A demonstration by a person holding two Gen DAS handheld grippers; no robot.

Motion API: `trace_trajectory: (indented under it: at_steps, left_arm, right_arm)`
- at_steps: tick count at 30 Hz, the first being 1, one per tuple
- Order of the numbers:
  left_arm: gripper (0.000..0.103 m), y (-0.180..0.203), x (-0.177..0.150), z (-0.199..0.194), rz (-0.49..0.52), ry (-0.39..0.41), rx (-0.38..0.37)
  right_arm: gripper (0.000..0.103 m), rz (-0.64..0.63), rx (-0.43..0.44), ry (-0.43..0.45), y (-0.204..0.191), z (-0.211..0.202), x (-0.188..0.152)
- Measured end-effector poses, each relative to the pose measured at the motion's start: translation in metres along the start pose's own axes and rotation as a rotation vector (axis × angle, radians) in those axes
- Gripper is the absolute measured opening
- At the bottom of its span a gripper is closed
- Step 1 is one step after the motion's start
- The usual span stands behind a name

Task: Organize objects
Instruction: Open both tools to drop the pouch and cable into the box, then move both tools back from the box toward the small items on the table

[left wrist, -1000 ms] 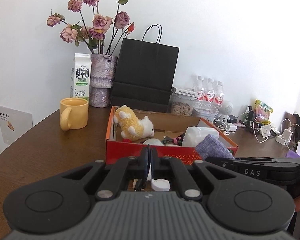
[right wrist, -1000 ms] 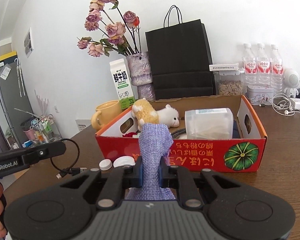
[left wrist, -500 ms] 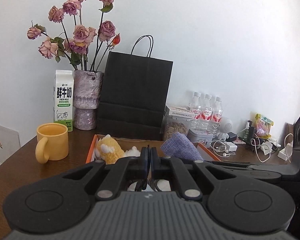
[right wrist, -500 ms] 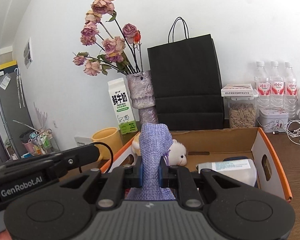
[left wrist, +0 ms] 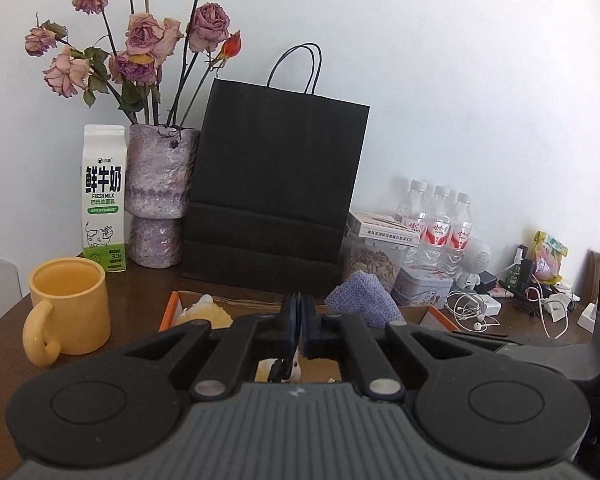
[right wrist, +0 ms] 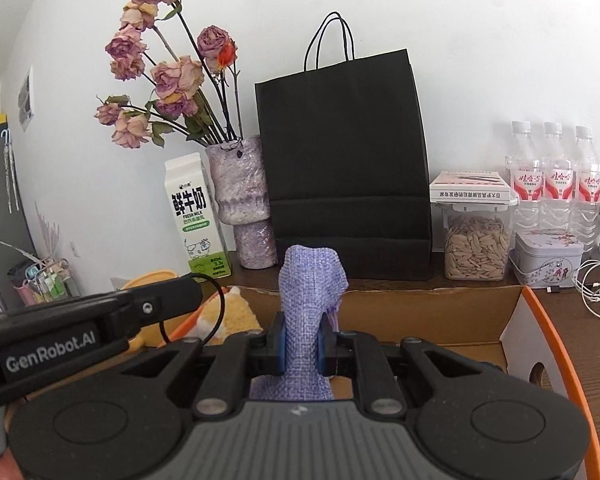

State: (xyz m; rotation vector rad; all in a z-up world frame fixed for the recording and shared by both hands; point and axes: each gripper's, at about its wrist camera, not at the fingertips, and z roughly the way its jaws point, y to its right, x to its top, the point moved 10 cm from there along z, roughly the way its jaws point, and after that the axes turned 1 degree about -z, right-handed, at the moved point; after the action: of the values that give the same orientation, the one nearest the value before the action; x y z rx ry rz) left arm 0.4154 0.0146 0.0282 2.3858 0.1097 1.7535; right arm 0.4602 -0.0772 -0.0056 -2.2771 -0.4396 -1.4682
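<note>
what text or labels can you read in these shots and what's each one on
"鲜牛奶 FRESH MILK": milk carton
"3.3": same carton, near its base
"GenRobot.AI": side of the left gripper
Red labels on the three water bottles: too small to read
Line on the flat box atop the seed jar: too blurred to read

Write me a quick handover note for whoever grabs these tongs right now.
Right tongs: shut on the purple pouch, held above the open box.
Left tongs: shut on a thin black cable, also over the box.
In the box: plush toy; other contents hidden.
Done: both items picked up and brought over the box.
Left: lower and release both inside. The mug sits outside the box.
</note>
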Motion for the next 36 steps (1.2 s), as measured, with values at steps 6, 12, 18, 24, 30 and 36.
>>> trace_trajectory:
  at_steps: [6, 12, 18, 24, 30, 36]
  left_arm:
    - [0.014, -0.006, -0.006, 0.011, 0.005, -0.021, 0.011]
    - [0.096, -0.016, -0.004, 0.005, -0.010, 0.011, 0.061]
    - [0.103, -0.022, -0.002, -0.001, -0.011, 0.038, 0.104]
    - [0.103, -0.024, -0.005, -0.012, -0.001, 0.050, 0.117]
    - [0.103, -0.033, -0.018, -0.035, -0.005, 0.074, 0.132]
    - [0.103, -0.045, -0.037, -0.067, -0.024, 0.032, 0.179]
  right_arm:
    - [0.025, -0.051, -0.038, -0.051, 0.005, 0.009, -0.007]
    - [0.092, -0.092, -0.131, -0.043, 0.012, 0.004, -0.009]
    - [0.101, -0.095, -0.150, -0.032, 0.017, -0.002, -0.009]
    - [0.101, -0.111, -0.146, -0.015, 0.016, -0.014, -0.011]
    - [0.102, -0.145, -0.158, 0.025, 0.015, -0.041, -0.020]
    - [0.102, -0.185, -0.136, 0.041, 0.003, -0.077, -0.034]
